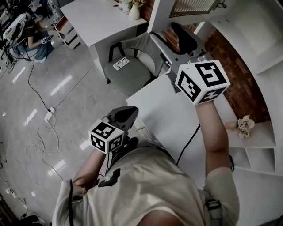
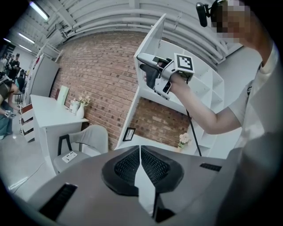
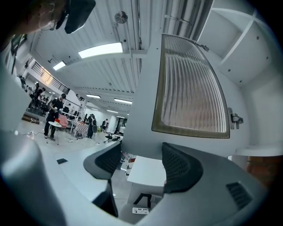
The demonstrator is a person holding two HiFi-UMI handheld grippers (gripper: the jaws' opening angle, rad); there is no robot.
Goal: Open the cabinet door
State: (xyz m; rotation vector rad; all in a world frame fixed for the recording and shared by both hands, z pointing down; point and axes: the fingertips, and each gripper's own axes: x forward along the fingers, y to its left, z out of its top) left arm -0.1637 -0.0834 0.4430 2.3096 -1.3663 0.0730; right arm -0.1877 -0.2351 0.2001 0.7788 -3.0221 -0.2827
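The white cabinet door with its ribbed glass panel stands swung open from the white shelf unit; its hinge shows at the right edge. My right gripper is raised just below the door's lower edge, open, with nothing between its pads. From the head view that right gripper points up at the door. My left gripper is shut on nothing and hangs low by my waist. It looks toward the right gripper and the door.
A white desk carries a vase. A grey chair with a power strip on its seat stands beside it. A white counter and a flower sprig lie under the cabinet. Cables trail over the floor.
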